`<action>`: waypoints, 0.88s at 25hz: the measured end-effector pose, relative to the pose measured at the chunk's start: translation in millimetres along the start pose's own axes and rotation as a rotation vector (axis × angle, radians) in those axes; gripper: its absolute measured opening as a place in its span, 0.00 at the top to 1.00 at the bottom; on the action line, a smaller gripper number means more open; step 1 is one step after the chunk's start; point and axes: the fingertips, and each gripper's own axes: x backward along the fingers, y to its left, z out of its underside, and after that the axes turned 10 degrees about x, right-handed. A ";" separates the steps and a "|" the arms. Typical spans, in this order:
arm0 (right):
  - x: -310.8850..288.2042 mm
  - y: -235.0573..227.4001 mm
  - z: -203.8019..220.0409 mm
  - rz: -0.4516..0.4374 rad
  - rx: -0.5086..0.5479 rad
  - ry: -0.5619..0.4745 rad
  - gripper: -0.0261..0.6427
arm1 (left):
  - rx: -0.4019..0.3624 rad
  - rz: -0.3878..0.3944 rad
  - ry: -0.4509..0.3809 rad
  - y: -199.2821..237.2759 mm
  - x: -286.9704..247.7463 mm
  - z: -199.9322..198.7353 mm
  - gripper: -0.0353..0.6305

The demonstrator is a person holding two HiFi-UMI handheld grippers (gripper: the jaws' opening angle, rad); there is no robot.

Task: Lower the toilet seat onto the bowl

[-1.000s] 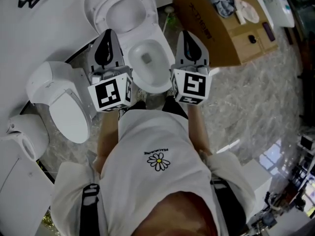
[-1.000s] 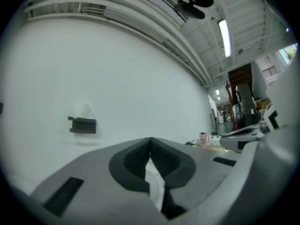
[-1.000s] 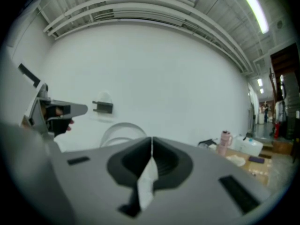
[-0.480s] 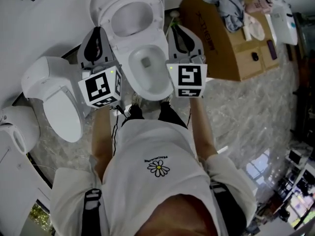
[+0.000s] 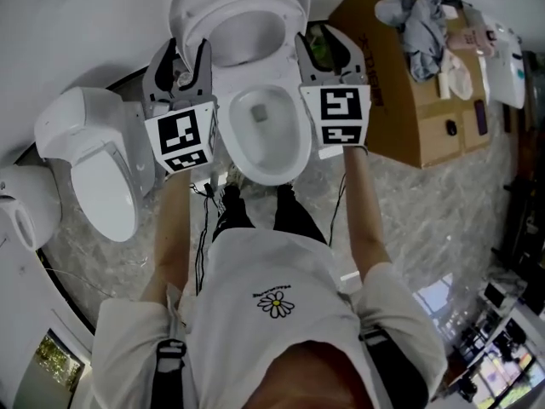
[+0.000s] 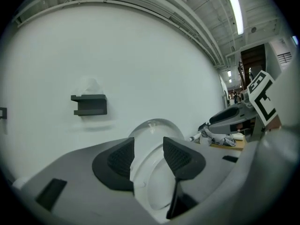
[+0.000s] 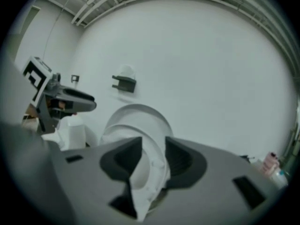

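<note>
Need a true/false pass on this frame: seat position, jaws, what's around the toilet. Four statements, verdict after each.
1. The toilet seat is raised, off the bowl. True.
2. Both grippers have their jaws shut. False: the left gripper and the right gripper have just been opening. Their jaws now stand apart, and the seat's rim shows in each gap with no pad pressing on it.
3. The cardboard box stands on the right gripper's side of the toilet. True.
4. The second toilet, on the left gripper's side, has its lid up. False: its lid is down.
</note>
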 end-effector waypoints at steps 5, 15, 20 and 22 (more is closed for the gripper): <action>-48.3 -2.1 9.9 -0.028 0.073 0.048 0.73 | -0.035 -0.005 0.047 10.6 -29.4 25.1 0.65; -116.9 -1.2 35.1 -0.070 0.127 0.117 0.75 | -0.033 -0.043 0.153 33.8 -77.0 72.0 0.68; -136.0 2.7 45.5 -0.092 0.169 0.149 0.75 | -0.027 -0.052 0.197 39.0 -90.2 86.4 0.68; -141.0 3.6 46.5 -0.096 0.183 0.153 0.75 | -0.027 -0.057 0.204 41.5 -93.0 88.6 0.68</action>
